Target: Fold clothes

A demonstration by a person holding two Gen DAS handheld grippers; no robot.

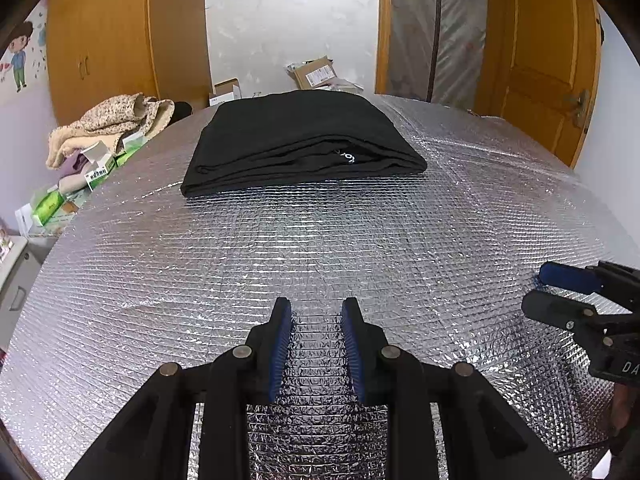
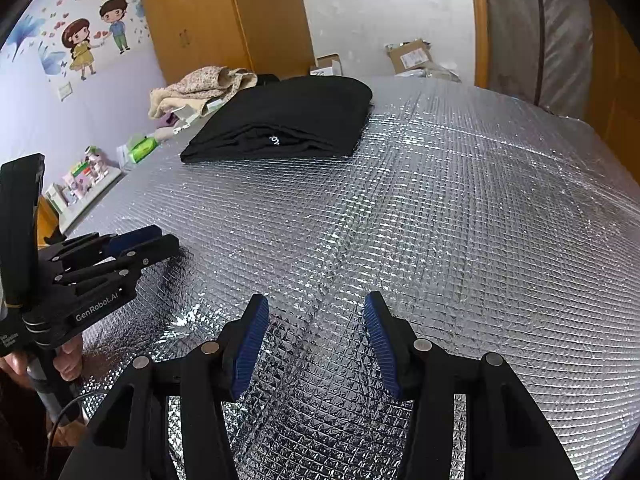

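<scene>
Resting: black folded garment flat on silver foil mat, far end of mat, well apart from both grippers.
Garment look: neat rectangle, several layers stacked, folded edges facing cams; small white print peeking betw layers on near edge.
L gripper: near edge of mat, jaws parted narrow-ish, blue pads facing each other, only bare foil betw them; holding nothing.
R gripper: also near edge of mat, jaws spread wider than L's, nothing betw pads, holding nothing.
Gripper relation: side by side, apart; R one shows at right edge of L cam, L one at left edge of R cam. Both well short of garment.
Hand: fingers wrapped round L gripper's handle, low left in R cam; cable trails below.
Mat: quilted, shiny, covers whole work surface; bare apart from garment.
Left of garment, off mat: beige speckled fleece heap, touching nothing on mat; green/white boxes clustered just beside mat edge.
Behind garment: cardboard boxes by white wall.
Backdrop: wood wardrobe behind-left of garment, wood door behind-right, cartoon wall sticker far left.
</scene>
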